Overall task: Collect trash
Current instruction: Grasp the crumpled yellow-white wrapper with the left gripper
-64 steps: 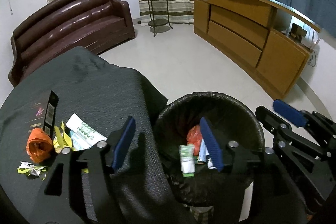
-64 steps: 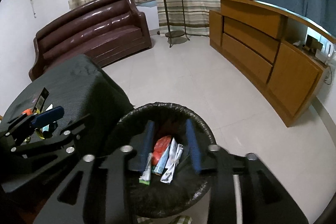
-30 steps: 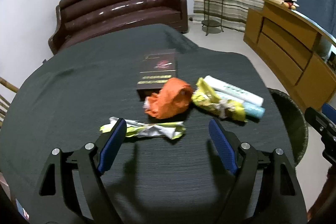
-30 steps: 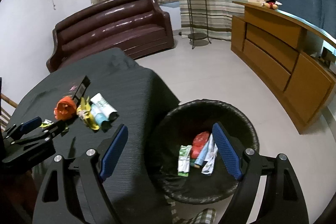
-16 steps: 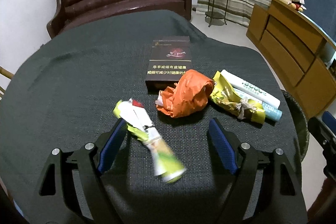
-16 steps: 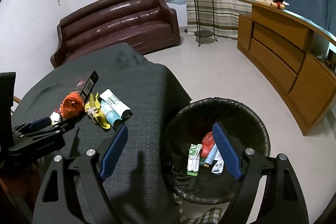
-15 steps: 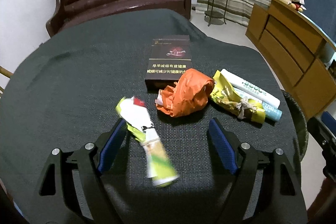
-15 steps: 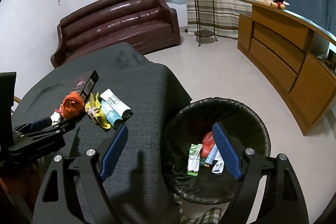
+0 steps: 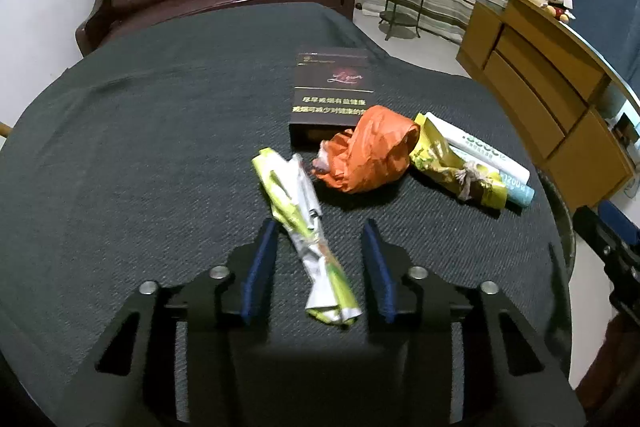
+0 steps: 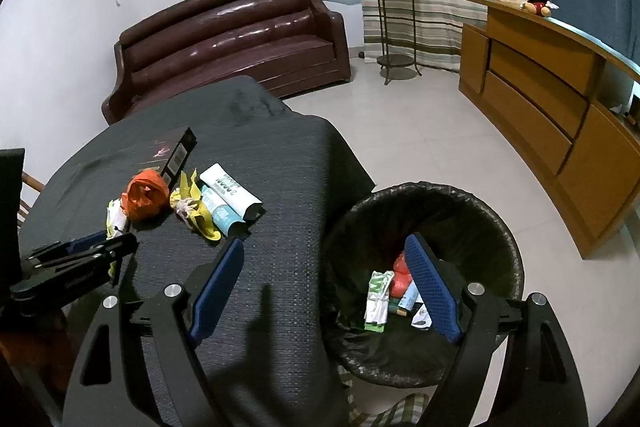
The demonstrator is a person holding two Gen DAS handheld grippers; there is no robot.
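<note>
We find the left hand-held gripper point(image 9: 320, 259) closing, pads not yet touching the twisted green-and-white wrapper point(image 9: 306, 239) between them; we advise centring before lifting, while the right hand-held gripper point(image 10: 324, 287) waits spread apart and empty.

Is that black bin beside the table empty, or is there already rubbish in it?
Not empty. The trash bin already holds a few pieces at the bottom: a green-and-white wrapper, something red, and other small packets.

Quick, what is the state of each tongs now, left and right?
Left tongs: closing around the green-white wrapper, pads not yet pressing it.
Right tongs: open, holding nothing.
</note>
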